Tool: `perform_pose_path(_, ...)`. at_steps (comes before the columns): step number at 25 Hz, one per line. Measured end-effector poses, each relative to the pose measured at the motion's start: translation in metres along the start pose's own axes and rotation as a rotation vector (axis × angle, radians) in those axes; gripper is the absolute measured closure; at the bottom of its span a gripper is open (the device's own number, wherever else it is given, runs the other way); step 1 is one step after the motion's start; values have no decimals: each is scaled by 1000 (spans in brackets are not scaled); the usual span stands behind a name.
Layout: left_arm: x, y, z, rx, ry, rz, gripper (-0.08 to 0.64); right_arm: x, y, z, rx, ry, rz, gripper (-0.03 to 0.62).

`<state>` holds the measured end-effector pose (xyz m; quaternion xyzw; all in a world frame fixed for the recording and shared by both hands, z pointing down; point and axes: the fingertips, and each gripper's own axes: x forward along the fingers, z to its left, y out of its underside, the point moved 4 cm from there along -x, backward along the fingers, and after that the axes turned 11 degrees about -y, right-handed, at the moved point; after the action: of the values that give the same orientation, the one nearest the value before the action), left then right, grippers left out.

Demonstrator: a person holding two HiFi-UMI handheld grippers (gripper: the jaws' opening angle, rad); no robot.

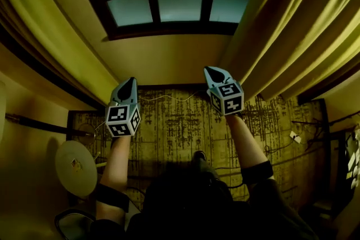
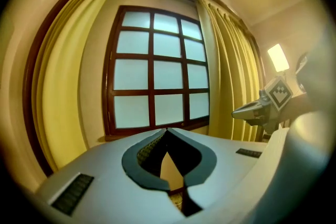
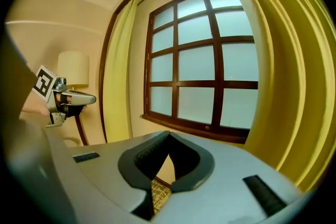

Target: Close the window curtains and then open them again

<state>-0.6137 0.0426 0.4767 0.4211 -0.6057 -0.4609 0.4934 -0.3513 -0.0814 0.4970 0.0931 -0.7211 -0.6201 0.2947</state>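
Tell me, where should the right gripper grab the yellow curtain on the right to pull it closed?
Probably the inner edge fold of the right curtain, coming from the window side. It hangs in upright pleats and that edge is free, so jaws can pinch one fold. The right gripper is shut and empty, so open it first.

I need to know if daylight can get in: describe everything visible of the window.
The window is a tall rectangle with a dark reddish-brown, wooden-looking frame and bars dividing it into twelve panes, three across and four down. The glass looks frosted, pale blue-white, with nothing visible through it. It appears shut and stands uncovered in the cream wall, with the yellow left curtain and right curtain gathered at its sides. A small knob sits on its bottom rail.
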Motion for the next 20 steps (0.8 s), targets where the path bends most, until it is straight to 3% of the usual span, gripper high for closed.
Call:
perform_pose_path(9,-23,20,-20,-15,52,10,560,-52,55,0,71,98,38,589)
perform_pose_path(20,-36,32,-81,-54,-4,33,560,-98,87,-37,71,36,67,589)
